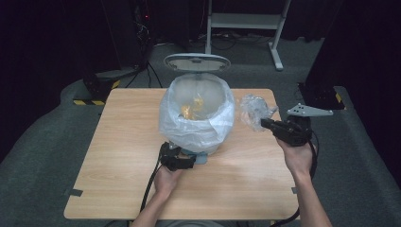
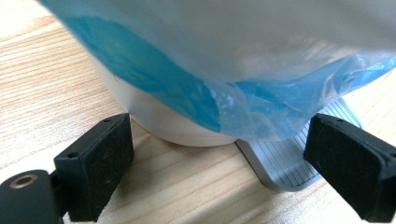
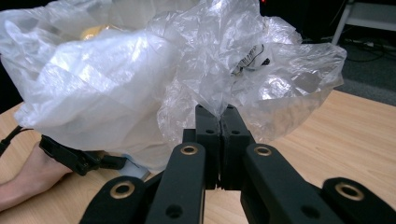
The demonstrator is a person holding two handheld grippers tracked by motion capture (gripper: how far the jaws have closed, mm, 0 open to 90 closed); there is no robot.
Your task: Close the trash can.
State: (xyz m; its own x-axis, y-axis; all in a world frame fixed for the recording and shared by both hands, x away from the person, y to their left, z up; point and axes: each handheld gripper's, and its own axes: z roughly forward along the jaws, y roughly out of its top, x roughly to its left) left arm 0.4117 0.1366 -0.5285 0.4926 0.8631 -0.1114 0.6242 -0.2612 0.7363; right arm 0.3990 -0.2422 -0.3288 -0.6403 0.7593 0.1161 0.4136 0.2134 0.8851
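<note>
Pedal bin, white with a translucent liner bag (image 1: 196, 118), stands mid-table, lid raised. Right gripper (image 3: 219, 122), jaws closed, pinches a crumpled clear plastic bag (image 3: 243, 65) beside the rim. Left gripper (image 2: 219, 161), jaws wide apart and empty, straddles the grey foot pedal (image 2: 285, 163). Slipping off the pedal would likely drop the lid; the flimsy bag may snag the liner.

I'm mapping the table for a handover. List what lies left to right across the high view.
Left tool at the pedal → bag-lined pedal bin → crumpled clear plastic bag → right tool, shut on that bag.
</note>
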